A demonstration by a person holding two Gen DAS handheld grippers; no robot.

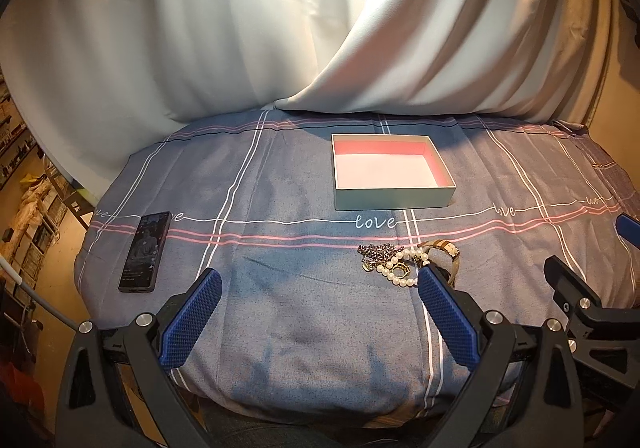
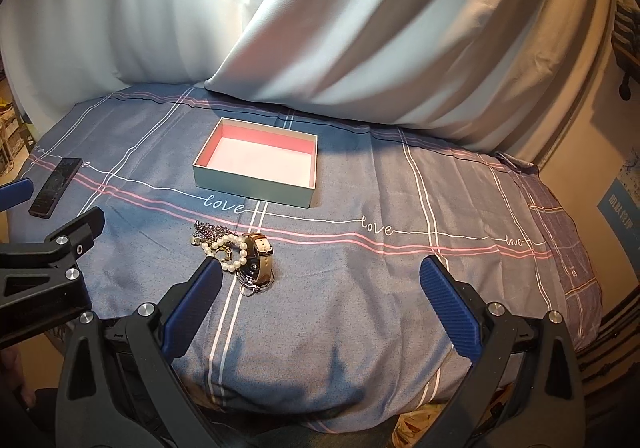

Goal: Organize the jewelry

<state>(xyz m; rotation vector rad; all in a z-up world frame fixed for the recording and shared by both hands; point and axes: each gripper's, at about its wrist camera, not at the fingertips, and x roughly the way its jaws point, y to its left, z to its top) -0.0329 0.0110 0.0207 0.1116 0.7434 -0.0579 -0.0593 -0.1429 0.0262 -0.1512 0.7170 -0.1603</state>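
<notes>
A small pile of jewelry lies on the blue plaid cloth: a pearl bracelet (image 1: pixel 394 268) (image 2: pixel 226 252), a dark beaded chain (image 1: pixel 378 251) (image 2: pixel 210 231), a gold ring (image 1: pixel 400 269), and a watch with a tan strap (image 1: pixel 446 250) (image 2: pixel 258 252). An open, empty box with a pink lining (image 1: pixel 392 168) (image 2: pixel 260 164) stands beyond the pile. My left gripper (image 1: pixel 318 280) is open and empty, its right finger tip just at the pile's near edge. My right gripper (image 2: pixel 320 268) is open and empty, its left finger tip beside the pearls.
A black phone (image 1: pixel 144 252) (image 2: pixel 54 186) lies on the cloth at the left. A white curtain (image 1: pixel 280 28) hangs behind the table. The right gripper's body (image 1: pixel 580 300) shows at the left view's right edge; the left gripper's body (image 2: pixel 44 260) shows at the right view's left edge.
</notes>
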